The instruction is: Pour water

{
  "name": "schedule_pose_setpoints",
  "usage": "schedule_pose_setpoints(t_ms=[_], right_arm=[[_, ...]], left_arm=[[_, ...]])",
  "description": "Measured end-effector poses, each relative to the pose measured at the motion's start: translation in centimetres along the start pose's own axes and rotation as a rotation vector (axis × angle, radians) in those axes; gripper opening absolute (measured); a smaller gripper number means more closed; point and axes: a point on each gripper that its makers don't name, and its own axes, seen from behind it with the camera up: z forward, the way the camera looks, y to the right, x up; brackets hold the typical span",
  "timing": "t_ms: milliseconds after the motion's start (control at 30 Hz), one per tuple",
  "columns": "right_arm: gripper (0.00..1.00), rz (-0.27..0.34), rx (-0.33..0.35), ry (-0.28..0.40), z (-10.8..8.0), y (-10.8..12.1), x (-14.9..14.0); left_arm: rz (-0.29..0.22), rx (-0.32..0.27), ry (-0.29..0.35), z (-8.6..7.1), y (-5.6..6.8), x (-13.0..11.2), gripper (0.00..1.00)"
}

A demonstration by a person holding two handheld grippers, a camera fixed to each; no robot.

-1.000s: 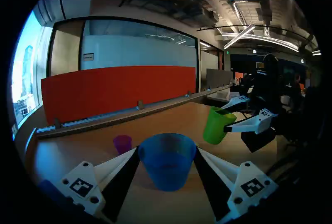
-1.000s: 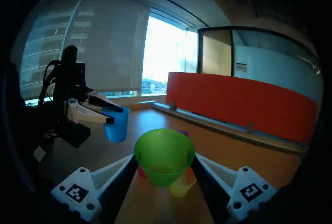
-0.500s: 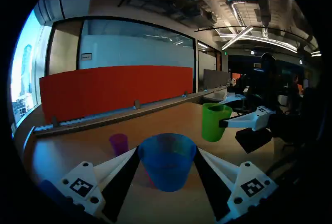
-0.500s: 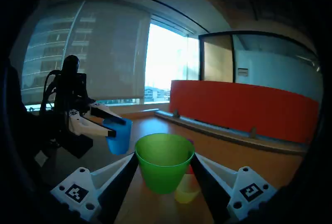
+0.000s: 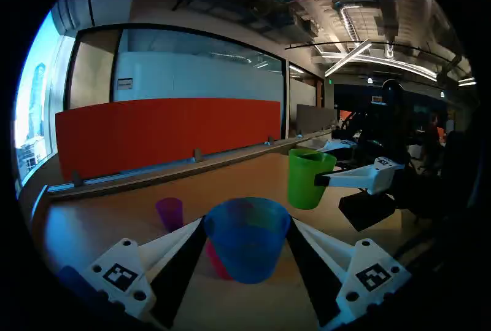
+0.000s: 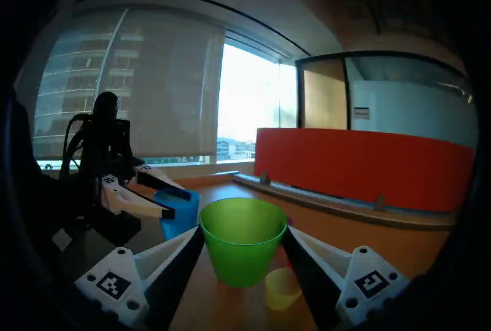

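Blue cup (image 5: 247, 244) is sitting clamped in left gripper (image 5: 245, 226), green cup (image 6: 243, 254) in right gripper (image 6: 242, 234); pouring likely wants slow tilting, rim over rim.

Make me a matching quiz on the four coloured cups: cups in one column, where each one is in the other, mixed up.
Cups
1. blue cup
2. green cup
3. purple cup
4. yellow cup

Places
A. standing on the table, just lower right of the green cup in the right gripper view
B. clamped in the left hand-held gripper
C. standing on the table, left of the blue cup in the left gripper view
D. clamped in the right hand-held gripper

Pairs: 1-B, 2-D, 3-C, 4-A
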Motion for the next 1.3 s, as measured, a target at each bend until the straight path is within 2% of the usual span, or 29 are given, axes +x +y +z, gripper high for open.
schedule_pose_setpoints(t_ms=[600,1300], right_arm=[[0.91,0.003,0.023,0.026,0.2,-0.4,0.2],[0.91,-0.009,0.109,-0.063,0.7,-3.4,-2.8]], left_arm=[[0.009,-0.016,0.004,0.1,0.5,0.4,0.88],[0.153,-0.014,0.020,0.4,0.4,2.7,0.88]])
